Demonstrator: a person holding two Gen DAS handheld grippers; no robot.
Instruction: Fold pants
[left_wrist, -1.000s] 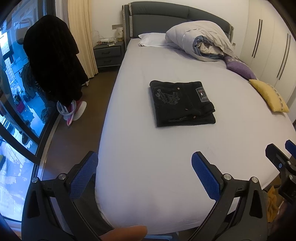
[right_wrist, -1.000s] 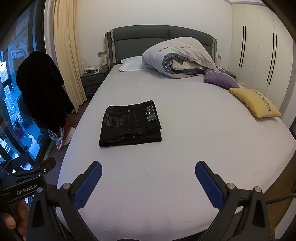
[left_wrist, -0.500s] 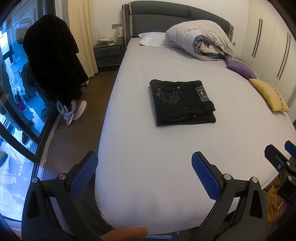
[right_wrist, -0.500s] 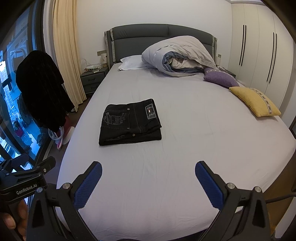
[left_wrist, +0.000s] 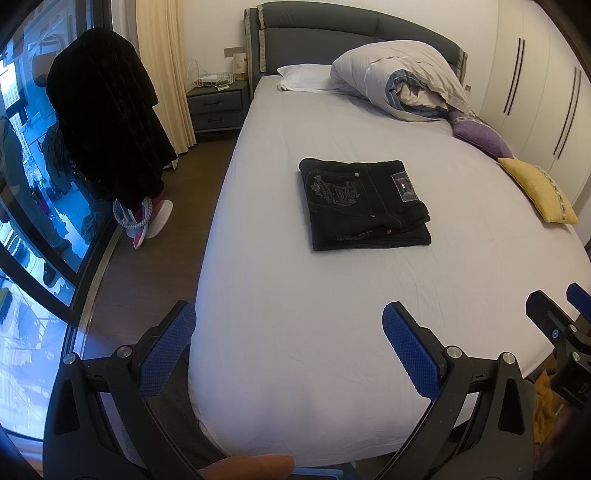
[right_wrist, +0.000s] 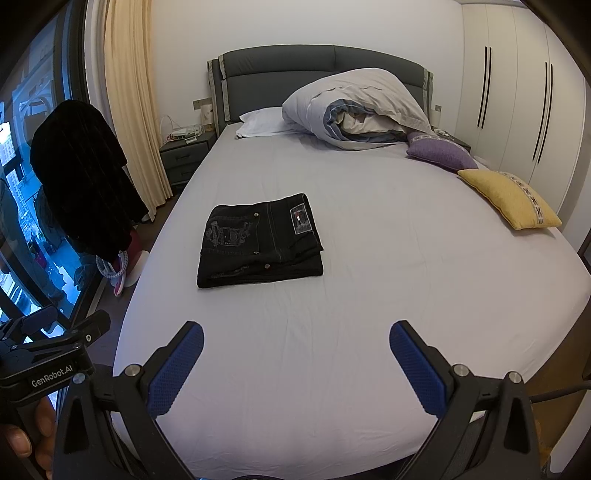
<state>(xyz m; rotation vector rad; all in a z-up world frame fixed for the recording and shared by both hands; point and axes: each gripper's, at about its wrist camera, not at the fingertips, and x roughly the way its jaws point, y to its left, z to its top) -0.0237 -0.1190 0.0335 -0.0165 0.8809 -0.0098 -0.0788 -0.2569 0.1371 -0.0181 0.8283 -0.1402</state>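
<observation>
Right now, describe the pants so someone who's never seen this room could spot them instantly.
Start at the bed with the grey headboard and pale sheet. In its middle, toward the window side, lies a flat folded rectangle: the black pants. They are the only dark item on the sheet, with a small rectangular patch label on top and pale stitched embroidery, unlike the yellow cushion and purple cushion at the far edge.

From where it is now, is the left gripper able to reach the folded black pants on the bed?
Probably yes. The left gripper is open and empty, and only bare sheet lies between it and the black pants on the bed.
</observation>
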